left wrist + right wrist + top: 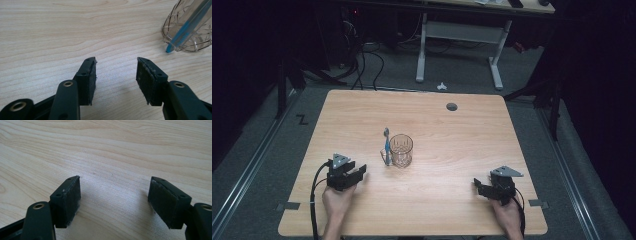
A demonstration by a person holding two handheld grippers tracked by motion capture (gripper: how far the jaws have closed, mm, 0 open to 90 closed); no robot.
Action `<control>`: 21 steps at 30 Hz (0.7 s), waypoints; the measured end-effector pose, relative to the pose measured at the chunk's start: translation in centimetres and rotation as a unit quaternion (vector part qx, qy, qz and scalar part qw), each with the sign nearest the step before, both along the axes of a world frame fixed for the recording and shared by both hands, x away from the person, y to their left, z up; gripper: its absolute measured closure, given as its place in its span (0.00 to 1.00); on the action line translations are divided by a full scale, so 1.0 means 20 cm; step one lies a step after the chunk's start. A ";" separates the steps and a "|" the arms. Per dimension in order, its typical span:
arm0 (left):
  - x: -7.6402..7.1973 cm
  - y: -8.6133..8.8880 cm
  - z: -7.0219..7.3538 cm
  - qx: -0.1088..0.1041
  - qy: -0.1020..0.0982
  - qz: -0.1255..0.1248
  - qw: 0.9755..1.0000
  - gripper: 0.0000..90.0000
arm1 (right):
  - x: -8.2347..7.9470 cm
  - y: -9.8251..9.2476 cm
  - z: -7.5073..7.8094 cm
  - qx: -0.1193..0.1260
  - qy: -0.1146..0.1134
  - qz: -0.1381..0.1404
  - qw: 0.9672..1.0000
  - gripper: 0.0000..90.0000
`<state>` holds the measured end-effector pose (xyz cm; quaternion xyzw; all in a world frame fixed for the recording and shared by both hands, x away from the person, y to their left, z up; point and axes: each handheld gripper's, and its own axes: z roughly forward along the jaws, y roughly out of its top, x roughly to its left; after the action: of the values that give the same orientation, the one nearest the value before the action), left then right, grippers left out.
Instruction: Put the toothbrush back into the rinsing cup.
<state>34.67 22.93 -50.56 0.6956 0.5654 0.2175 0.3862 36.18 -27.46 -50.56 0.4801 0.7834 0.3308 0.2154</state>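
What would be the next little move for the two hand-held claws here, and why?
Probably the left gripper should ease forward toward the blue toothbrush, which leans against the clear glass cup. That gripper sits nearer to both, its jaws stand open with nothing between them, and bare table separates them. The right gripper is also open, farther off.

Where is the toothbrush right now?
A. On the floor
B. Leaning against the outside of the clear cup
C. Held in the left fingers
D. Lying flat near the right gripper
B: the blue toothbrush stands propped against the clear cup, outside it.
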 end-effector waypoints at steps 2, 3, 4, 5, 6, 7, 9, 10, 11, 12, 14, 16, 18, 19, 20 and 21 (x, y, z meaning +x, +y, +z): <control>0.00 0.00 -0.01 -0.003 0.001 0.002 1.000 0.56 | 0.00 0.00 0.00 0.000 0.000 0.000 1.000 0.29; 0.00 0.00 -0.01 -0.004 0.001 0.003 1.000 0.56 | 0.00 0.00 0.00 0.000 0.000 0.000 1.000 0.29; 0.01 0.00 -0.01 -0.004 0.001 0.004 1.000 0.56 | 0.00 0.00 0.00 0.000 0.000 0.000 1.000 0.29; 0.01 0.00 -0.01 -0.004 0.001 0.005 1.000 0.56 | 0.00 0.00 0.00 0.000 0.000 0.000 1.000 0.29; 0.01 0.00 -0.01 -0.004 0.001 0.006 1.000 0.56 | 0.00 0.00 0.00 0.000 0.000 0.000 1.000 0.29; 0.01 0.00 -0.01 -0.003 0.001 0.007 1.000 0.56 | 0.00 0.00 0.00 0.000 0.000 0.000 1.000 0.29; 0.01 0.01 -0.02 -0.001 0.001 0.008 1.000 0.56 | 0.00 0.00 0.00 0.000 0.000 0.000 1.000 0.29; 0.01 0.01 -0.02 -0.001 0.001 0.009 1.000 0.56 | 0.00 0.00 0.00 0.000 0.000 0.000 1.000 0.29; 0.01 0.01 -0.02 0.000 0.002 0.009 1.000 0.56 | 0.00 0.00 0.00 0.000 0.000 0.000 1.000 0.29; 0.01 0.01 -0.02 0.001 0.001 0.011 1.000 0.56 | 0.00 0.00 0.00 0.000 0.000 0.000 1.000 0.29; 0.01 0.00 -0.03 0.003 0.003 0.012 1.000 0.56 | 0.00 0.00 0.00 0.000 0.000 0.000 1.000 0.29; 0.01 0.00 -0.02 0.003 0.001 0.014 1.000 0.56 | 0.00 0.00 0.00 0.000 0.000 0.000 1.000 0.29; 0.01 0.00 -0.03 0.003 0.001 0.014 1.000 0.56 | 0.00 0.00 0.00 0.000 0.000 0.000 1.000 0.29; 0.01 0.00 -0.02 0.004 0.001 0.014 1.000 0.56 | 0.00 0.00 0.00 0.000 0.000 0.000 1.000 0.29; 0.01 0.00 -0.02 0.006 0.002 0.014 1.000 0.56 | 0.00 0.00 0.00 0.000 0.000 0.000 1.000 0.29; 0.02 0.00 -0.02 0.009 0.004 0.013 1.000 0.56 | 0.00 0.00 0.00 0.000 0.000 0.000 1.000 0.29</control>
<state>34.98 22.96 -51.06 0.6923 0.5740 0.2250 0.3750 36.18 -27.46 -50.55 0.4803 0.7833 0.3307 0.2155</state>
